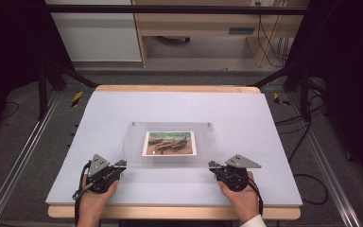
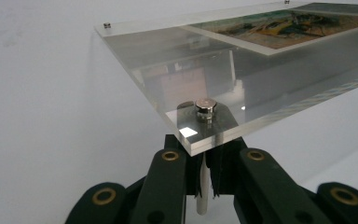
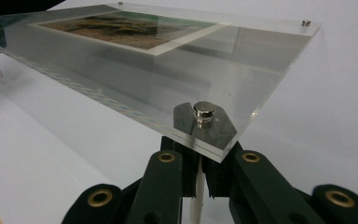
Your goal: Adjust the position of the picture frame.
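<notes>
Left gripper (image 1: 121,165) and right gripper (image 1: 213,166) sit at the near edge of the surface (image 1: 264,142), each held in a hand (forearms enter from the bottom). Each sits at a near corner of the clear acrylic photo frame (image 1: 170,158). In the left gripper view the jaws are nearly closed under the frame corner, clamped on a thin white standoff post (image 2: 203,186) below the round metal cap (image 2: 205,106). The right gripper view shows the same: jaws pinched on the white post (image 3: 196,196) beneath the metal cap (image 3: 203,112). The near edge of the frame is up off the surface and the panel tilts; I cannot tell whether the far edge rests on it. Sandwiched in the acrylic, mid-panel, is a printed landscape picture (image 1: 169,143) with a white border. Far corners carry small metal caps (image 1: 209,125) too. The frame lies central on the pale surface.
</notes>
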The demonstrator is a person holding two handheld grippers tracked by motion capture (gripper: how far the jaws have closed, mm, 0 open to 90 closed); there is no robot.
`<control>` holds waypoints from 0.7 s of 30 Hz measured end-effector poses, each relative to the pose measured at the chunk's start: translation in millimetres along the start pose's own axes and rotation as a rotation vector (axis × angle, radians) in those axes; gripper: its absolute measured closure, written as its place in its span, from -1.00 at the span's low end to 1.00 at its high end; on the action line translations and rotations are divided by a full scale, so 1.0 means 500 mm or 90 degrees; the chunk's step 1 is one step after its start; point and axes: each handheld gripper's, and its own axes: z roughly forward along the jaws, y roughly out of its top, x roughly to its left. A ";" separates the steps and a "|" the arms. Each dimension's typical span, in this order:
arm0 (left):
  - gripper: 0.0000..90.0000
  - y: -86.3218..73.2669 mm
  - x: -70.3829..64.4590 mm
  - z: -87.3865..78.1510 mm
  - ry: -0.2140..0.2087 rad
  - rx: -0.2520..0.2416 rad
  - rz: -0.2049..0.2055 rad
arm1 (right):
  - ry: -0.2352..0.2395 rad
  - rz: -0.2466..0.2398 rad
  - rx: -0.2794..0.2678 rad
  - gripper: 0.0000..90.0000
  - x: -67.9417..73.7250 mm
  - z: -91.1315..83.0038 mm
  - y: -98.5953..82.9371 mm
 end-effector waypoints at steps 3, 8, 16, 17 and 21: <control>0.86 -0.001 -0.002 0.002 -0.002 0.003 0.000 | -0.001 -0.001 0.002 0.89 -0.001 -0.001 -0.001; 0.86 0.000 -0.008 0.008 -0.007 0.002 0.005 | -0.007 -0.001 0.004 0.89 -0.005 -0.006 -0.002; 0.86 0.000 -0.018 0.018 -0.003 0.010 0.017 | -0.015 0.003 0.009 0.89 -0.013 -0.012 -0.004; 0.86 0.000 -0.018 0.018 -0.003 0.010 0.017 | -0.015 0.003 0.009 0.89 -0.013 -0.012 -0.004; 0.85 -0.003 -0.018 0.022 -0.006 0.021 0.012 | -0.017 -0.001 0.018 0.89 -0.015 -0.009 -0.010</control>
